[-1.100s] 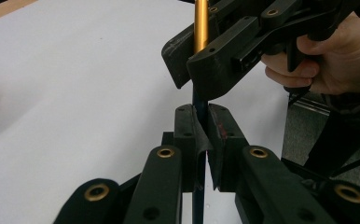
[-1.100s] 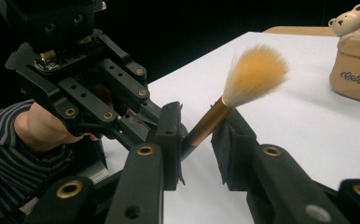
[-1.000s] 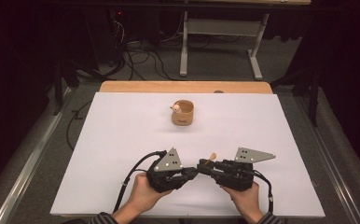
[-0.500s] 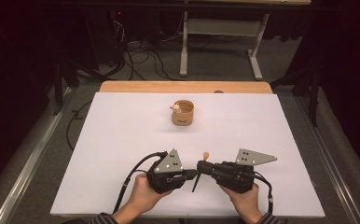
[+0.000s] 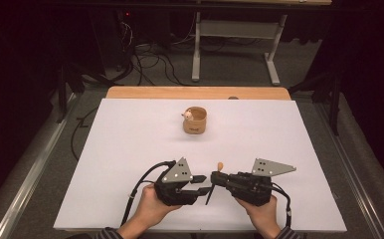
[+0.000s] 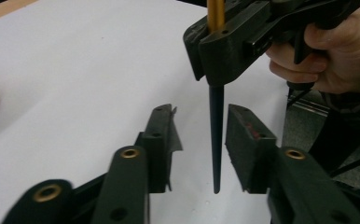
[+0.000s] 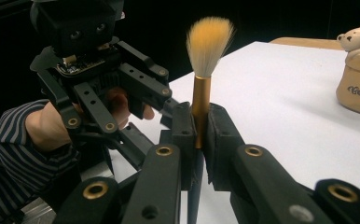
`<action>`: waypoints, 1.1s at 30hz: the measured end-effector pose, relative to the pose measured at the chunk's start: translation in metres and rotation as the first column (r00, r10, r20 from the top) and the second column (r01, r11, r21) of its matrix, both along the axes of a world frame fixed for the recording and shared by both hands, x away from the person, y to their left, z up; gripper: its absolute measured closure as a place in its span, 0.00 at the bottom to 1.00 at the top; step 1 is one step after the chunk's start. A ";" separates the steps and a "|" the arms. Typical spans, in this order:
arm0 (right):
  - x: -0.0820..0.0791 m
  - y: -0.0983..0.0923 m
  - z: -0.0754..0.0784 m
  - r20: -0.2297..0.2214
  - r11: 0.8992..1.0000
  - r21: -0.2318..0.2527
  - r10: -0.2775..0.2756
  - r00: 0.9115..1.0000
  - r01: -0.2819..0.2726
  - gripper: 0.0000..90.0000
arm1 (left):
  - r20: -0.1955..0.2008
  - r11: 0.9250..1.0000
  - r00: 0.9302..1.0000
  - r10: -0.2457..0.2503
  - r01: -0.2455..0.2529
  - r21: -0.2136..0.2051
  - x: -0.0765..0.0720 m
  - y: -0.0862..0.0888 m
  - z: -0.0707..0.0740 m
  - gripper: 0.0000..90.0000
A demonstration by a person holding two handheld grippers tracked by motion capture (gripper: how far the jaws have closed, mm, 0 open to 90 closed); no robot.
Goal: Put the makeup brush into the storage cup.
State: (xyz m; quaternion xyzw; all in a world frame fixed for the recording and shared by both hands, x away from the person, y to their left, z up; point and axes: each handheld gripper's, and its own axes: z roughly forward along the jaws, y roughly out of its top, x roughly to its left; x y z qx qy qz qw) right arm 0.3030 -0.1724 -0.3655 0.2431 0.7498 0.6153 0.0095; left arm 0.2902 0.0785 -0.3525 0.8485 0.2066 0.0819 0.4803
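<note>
Sitting far back on the white worktop [image 5: 130,149]: a small tan cup [image 5: 195,121], with a tiny bear toy [image 5: 187,115] peeking over its rim. Showing dark writing on the cup's side, too blurry to read, maybe starting with "Nes".

Gripping a little brush [image 7: 201,88] by its gold neck: the right tongs [image 5: 214,178], clenched tight. Standing upright near the front edge of the worktop, orange bristles up, thin black handle pointing down.

Just opening up: the left tongs [image 6: 199,140], now released. Hanging between their pads, touching neither: the brush's black handle. Meeting tip to tip, well apart from the cup.
</note>
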 end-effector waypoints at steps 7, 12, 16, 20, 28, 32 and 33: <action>0.001 -0.001 0.000 -0.002 1.000 -0.008 -0.006 1.000 0.006 0.96 | 0.008 0.998 0.999 0.048 -0.048 -0.034 0.000 0.012 0.003 0.52; 0.002 -0.002 0.000 -0.008 1.000 -0.013 -0.004 1.000 0.004 0.96 | 0.006 0.997 0.998 0.070 -0.070 -0.044 0.000 0.022 0.007 0.46; 0.003 -0.002 0.000 -0.006 1.000 -0.014 -0.004 1.000 0.004 0.96 | 0.015 0.994 0.996 0.089 -0.088 -0.058 0.000 0.031 0.008 0.42; 0.003 -0.003 0.000 -0.008 1.000 -0.014 -0.005 1.000 0.005 0.96 | 0.013 0.993 0.995 0.102 -0.101 -0.064 0.000 0.039 0.010 0.41; 0.004 -0.004 0.000 -0.013 1.000 -0.014 -0.002 1.000 0.002 0.95 | 0.012 0.984 0.988 0.152 -0.151 -0.096 0.002 0.059 0.013 0.37; 0.004 -0.004 0.000 -0.016 1.000 -0.016 -0.004 1.000 0.003 0.95 | 0.011 0.978 0.984 0.175 -0.173 -0.113 0.002 0.068 0.015 0.35; 0.004 -0.004 0.000 -0.015 1.000 -0.016 -0.003 1.000 0.003 0.95 | 0.013 0.977 0.983 0.181 -0.178 -0.114 0.002 0.070 0.015 0.35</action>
